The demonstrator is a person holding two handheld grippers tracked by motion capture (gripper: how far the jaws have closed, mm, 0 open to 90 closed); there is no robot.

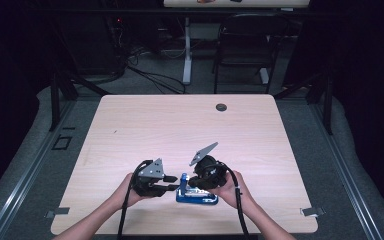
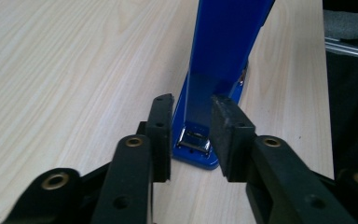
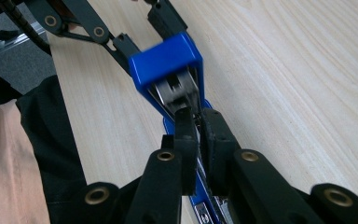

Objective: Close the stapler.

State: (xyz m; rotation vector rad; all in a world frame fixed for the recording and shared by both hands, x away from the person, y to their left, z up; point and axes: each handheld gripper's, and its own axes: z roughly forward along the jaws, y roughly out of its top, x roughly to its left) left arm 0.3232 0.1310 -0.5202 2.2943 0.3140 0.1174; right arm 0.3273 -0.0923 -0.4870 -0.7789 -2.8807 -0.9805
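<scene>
The stapler (image 1: pixel 196 194) lies on the table (image 1: pixel 180 125) near its near edge, a little right of the middle. Its base rests flat on the table; its top arm (image 2: pixel 228 42) is swung up above the base. The left gripper (image 1: pixel 171 183) is just left of the stapler, its jaws on either side of the raised arm's lower part. The right gripper (image 1: pixel 196 181) sits over the stapler's right half, jaws down in the opened stapler. A grommet (image 1: pixel 221 107) lies far behind the stapler, near the far edge. A chair (image 1: pixel 245 45) stands beyond the table.
</scene>
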